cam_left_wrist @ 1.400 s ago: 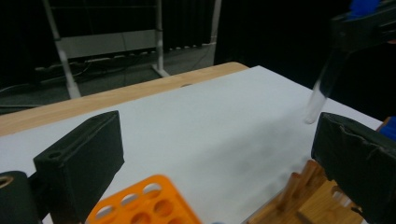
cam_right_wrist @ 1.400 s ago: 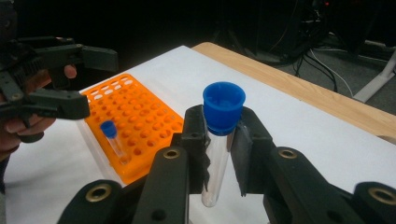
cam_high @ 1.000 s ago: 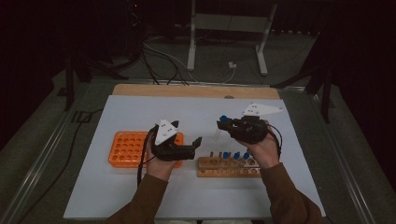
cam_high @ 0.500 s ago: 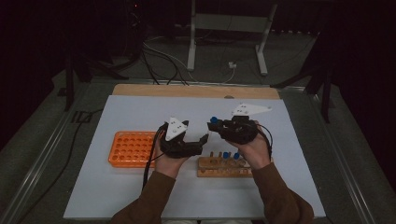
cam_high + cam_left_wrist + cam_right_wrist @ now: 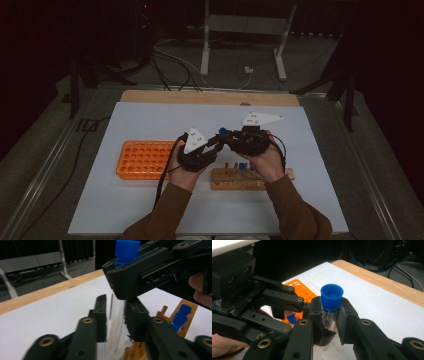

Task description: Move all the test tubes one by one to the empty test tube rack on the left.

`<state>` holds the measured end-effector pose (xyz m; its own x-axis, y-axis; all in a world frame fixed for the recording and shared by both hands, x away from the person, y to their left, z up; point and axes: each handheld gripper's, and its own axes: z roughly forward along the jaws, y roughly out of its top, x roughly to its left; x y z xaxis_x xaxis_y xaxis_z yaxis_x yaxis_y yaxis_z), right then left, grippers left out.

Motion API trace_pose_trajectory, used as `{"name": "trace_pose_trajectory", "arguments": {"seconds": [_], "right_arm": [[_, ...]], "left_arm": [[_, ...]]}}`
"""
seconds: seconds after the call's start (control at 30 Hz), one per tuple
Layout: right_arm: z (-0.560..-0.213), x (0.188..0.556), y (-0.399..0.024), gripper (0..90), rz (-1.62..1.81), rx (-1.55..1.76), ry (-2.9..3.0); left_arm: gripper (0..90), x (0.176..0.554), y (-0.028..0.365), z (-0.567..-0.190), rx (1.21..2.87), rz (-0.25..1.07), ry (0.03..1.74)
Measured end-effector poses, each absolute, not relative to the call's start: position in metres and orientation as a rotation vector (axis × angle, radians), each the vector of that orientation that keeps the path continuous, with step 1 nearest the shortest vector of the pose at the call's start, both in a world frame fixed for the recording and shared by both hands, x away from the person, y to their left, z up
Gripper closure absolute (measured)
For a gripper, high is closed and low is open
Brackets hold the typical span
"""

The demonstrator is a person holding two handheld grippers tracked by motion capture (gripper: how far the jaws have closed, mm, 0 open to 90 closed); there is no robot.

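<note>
Test tube with blue cap sits clamped in both grippers: right gripper beneath the cap, left gripper, just closed, lower down; no writing visible.

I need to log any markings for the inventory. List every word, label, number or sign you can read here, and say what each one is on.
None can be read.
Test tube and its blue cap: no label or print.
Orange rack: no lettering visible.
Wooden rack: no marks visible.
Grey plates on the left gripper and right gripper: small dots, no text.
</note>
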<state>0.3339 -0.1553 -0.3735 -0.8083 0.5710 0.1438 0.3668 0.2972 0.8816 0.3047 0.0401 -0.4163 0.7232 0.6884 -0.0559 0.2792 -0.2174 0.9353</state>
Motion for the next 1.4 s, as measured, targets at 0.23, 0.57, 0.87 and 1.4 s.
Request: {"name": "trace_pose_trajectory", "arguments": {"seconds": [0.23, 0.57, 0.87, 1.4], "right_arm": [[-0.374, 0.334, -0.159, 58.4, 1.568, 0.857, 2.373], [-0.373, 0.337, -0.174, 8.6, 1.561, 0.926, 2.294], [-0.378, 0.339, -0.191, 0.8, 1.518, 0.953, 2.249], [-0.389, 0.340, -0.232, 0.0, 1.495, 1.041, 2.172]], "left_arm": [[78.4, 0.306, 0.042, -0.417, 1.795, 0.448, 0.766], [78.4, 0.308, 0.058, -0.418, 1.754, 0.454, 0.827], [78.4, 0.307, 0.078, -0.417, 1.737, 0.476, 0.848], [78.4, 0.303, 0.122, -0.414, 1.664, 0.519, 0.910]]}}
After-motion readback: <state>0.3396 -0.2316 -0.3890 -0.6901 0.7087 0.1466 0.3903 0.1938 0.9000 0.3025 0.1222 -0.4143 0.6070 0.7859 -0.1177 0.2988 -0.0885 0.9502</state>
